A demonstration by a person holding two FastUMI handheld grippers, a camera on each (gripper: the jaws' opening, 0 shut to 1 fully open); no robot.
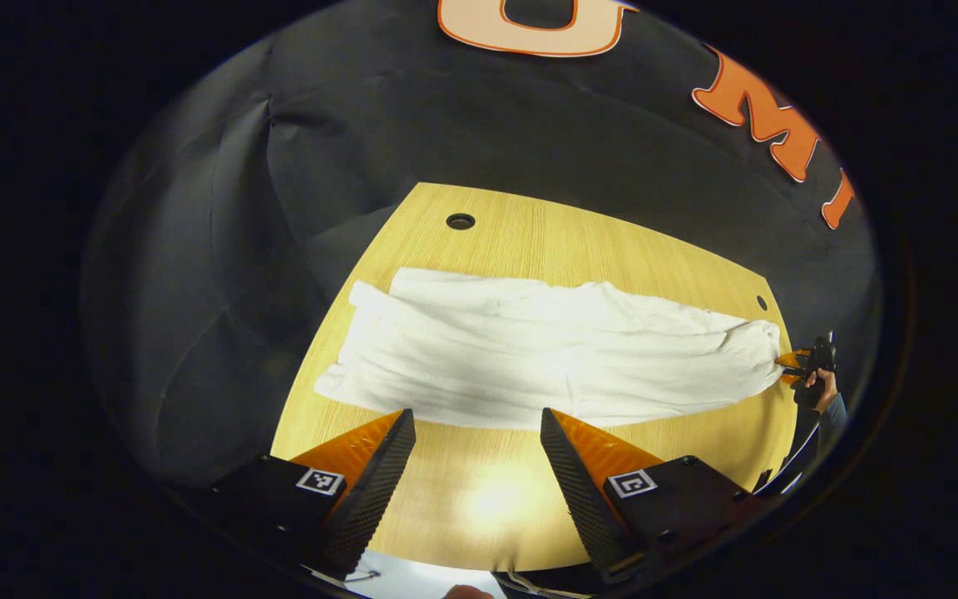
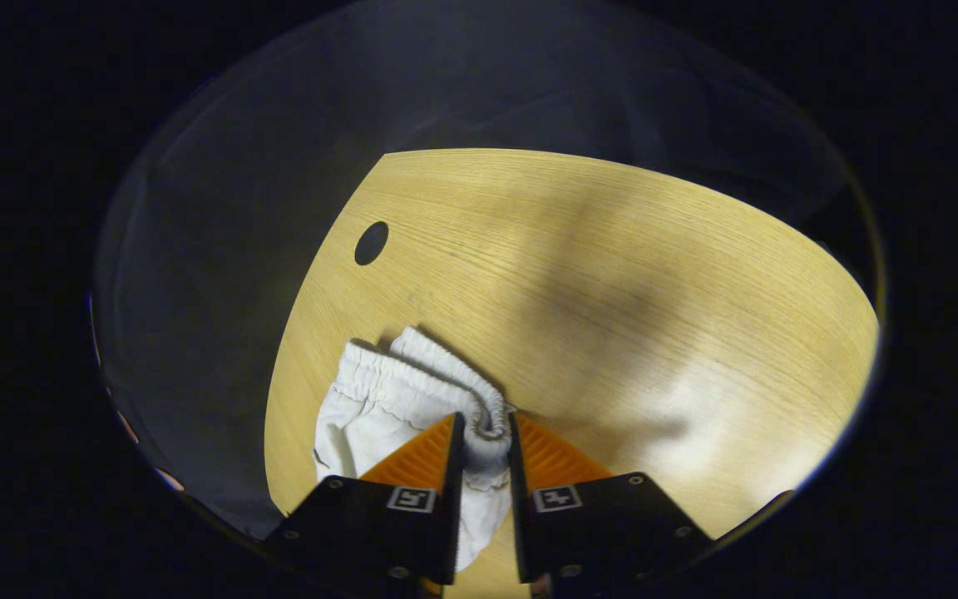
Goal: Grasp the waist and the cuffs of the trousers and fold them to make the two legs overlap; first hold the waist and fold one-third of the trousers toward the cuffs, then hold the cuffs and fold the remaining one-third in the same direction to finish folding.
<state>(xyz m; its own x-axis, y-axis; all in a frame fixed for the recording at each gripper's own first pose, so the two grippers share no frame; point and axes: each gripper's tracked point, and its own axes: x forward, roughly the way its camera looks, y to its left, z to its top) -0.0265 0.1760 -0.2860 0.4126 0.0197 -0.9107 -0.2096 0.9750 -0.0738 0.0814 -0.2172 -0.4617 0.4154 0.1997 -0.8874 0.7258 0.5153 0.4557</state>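
White trousers lie stretched across the wooden table in the left gripper view, legs overlapping, cuffs at the left and waist at the right. My left gripper hovers open just in front of the trousers' near edge, touching nothing. At the far right of that view my right gripper, held by a hand, pinches the waist end. In the right gripper view the elastic waistband is bunched and my right gripper is shut on it.
The table has a round cable hole near its far edge and another hole beside the waistband in the right gripper view. Black cloth wall surrounds the table. Bare wood stretches beyond the waist.
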